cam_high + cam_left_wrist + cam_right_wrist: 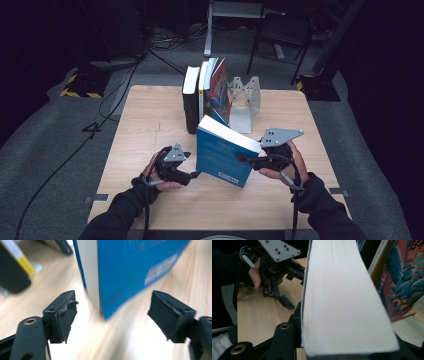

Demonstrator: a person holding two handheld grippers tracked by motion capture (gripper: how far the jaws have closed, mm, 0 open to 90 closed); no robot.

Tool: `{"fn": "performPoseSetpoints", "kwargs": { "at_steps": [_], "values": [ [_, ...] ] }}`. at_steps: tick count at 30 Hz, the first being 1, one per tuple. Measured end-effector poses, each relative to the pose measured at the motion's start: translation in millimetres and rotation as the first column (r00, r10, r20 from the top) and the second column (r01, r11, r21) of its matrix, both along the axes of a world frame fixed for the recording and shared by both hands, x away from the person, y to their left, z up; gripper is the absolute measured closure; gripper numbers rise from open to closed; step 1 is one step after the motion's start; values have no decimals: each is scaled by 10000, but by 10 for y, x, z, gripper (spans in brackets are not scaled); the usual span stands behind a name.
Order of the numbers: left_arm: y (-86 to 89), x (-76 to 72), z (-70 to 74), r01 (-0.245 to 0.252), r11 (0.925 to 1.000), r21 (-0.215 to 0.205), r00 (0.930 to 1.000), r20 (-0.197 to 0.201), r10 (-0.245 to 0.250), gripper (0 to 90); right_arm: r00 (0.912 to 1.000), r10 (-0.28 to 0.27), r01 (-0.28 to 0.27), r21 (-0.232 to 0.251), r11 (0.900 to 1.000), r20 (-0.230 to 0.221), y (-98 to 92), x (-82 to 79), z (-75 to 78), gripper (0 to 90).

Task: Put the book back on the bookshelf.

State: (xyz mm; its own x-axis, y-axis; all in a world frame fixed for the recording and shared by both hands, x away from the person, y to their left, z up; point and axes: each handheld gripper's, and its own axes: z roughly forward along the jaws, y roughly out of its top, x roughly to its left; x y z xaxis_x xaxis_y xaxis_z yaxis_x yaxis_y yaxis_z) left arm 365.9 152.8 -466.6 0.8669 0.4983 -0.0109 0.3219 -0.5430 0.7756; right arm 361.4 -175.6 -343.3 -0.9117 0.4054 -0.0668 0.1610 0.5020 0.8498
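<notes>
The right claw (246,159) grips a thick blue book (223,155), its jaws clamped across the thickness at the right edge. In the right claw view the white page block (342,297) runs up between the jaws. The book stands tilted on the bench (150,125), near the front middle, its lower corner down on the wood and its page edge facing up and back. A white label sits low on the blue cover (140,267); its print is too blurred to read.

The left claw (195,174) is just left of the book, jaws wide apart and holding nothing. In the left claw view the book's lower corner lies ahead of the gap, not touched by either pad (66,315).

Behind the book, a row of books (205,92) stands upright against a grey metal bookend (246,100). The leftmost is black (190,100); in the left claw view it carries a yellow label (23,263) with unreadable text. The nearest one to the bookend has a red cover (404,277) with a blue winged creature and yellow Chinese characters, too partial to read.
</notes>
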Motion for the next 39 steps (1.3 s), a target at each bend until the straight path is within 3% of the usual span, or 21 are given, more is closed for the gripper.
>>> {"fn": "performPoseSetpoints", "kwargs": {
  "at_steps": [2,5,11,15,18,20,31,39],
  "values": [
    [79,-89,-73,-36,9985,541,10000,-21,37,192,9999,54,-52,130,9999,-94,6,23,13,553],
    [113,-157,-152,-61,9953,967,9999,-152,76,186,10000,16,-16,28,10000,21,52,23,38,562],
    [46,-226,-276,-59,9894,1451,9997,-244,95,186,10000,-25,25,-75,10000,15,99,18,60,589],
    [24,-217,-336,-8,9891,1471,9989,-470,78,186,9998,-210,211,-206,9996,52,99,7,76,593],
    [39,-205,-357,-66,9924,1232,9977,-660,148,176,9996,-293,294,-246,9993,41,83,-4,83,595],
    [52,-199,-374,-142,9942,1063,9976,-666,214,168,9996,-290,291,-298,9991,61,57,-17,89,596],
    [62,-173,-376,48,9942,1075,9980,-639,21,164,9985,-531,524,-519,9973,-123,-136,-57,171,597],
    [66,-173,-376,18,9941,1081,9979,-651,53,163,9940,-1089,1088,-672,9918,23,-336,-99,288,597]
  ]
}}
